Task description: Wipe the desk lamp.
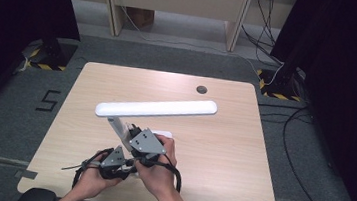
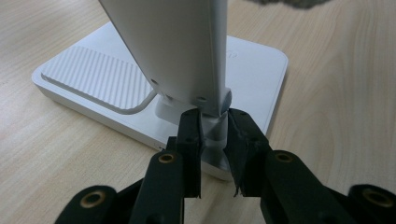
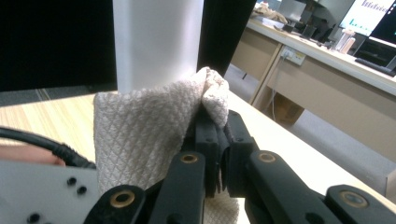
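Note:
A white desk lamp stands on the wooden table (image 1: 221,150), with its long head (image 1: 155,108) level above a slanted arm (image 1: 117,127). In the left gripper view, my left gripper (image 2: 214,127) is shut on the small round hinge (image 2: 215,133) where the arm (image 2: 177,46) meets the flat base (image 2: 93,79). My right gripper (image 3: 218,116) is shut on a cream quilted cloth (image 3: 140,135), which lies against the lamp arm (image 3: 154,42). In the high view both grippers, left (image 1: 123,156) and right (image 1: 135,135), sit close together at the foot of the lamp, near the table's front edge.
A dark round cable hole (image 1: 202,89) sits near the table's far edge. Black curtains flank both sides, and cables (image 1: 292,142) trail across the grey floor on the right. A long beige desk (image 3: 327,65) with monitors stands beyond the table.

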The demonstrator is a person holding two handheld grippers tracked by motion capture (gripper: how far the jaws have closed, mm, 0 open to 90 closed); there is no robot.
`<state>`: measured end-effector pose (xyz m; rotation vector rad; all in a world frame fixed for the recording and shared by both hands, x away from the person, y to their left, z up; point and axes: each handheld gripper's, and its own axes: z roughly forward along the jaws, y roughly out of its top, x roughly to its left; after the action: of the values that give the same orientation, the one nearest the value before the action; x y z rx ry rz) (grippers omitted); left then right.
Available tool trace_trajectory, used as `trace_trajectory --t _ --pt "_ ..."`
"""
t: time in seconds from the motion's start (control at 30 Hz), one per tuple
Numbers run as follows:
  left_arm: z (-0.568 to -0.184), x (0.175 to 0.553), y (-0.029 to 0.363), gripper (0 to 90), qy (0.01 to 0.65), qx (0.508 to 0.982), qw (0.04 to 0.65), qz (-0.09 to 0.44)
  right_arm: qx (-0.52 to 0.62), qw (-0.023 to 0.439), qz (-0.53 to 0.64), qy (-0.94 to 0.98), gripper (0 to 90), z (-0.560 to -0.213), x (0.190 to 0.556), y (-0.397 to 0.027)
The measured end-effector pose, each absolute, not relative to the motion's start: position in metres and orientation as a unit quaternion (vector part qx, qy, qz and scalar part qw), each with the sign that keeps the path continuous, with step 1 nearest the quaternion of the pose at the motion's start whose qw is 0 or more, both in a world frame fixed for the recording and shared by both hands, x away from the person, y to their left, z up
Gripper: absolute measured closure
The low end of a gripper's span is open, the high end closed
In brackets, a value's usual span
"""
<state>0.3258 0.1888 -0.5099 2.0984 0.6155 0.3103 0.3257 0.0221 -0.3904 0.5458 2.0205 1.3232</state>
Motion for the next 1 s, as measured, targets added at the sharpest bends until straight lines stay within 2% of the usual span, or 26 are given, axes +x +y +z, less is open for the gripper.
trace_trajectory --t 1.0 --pt "-0.509 0.326 0.188 74.8 0.249 0.850 0.447 0.128 0.234 0.303 0.469 0.796 87.5 -0.429 0.327 0.014"
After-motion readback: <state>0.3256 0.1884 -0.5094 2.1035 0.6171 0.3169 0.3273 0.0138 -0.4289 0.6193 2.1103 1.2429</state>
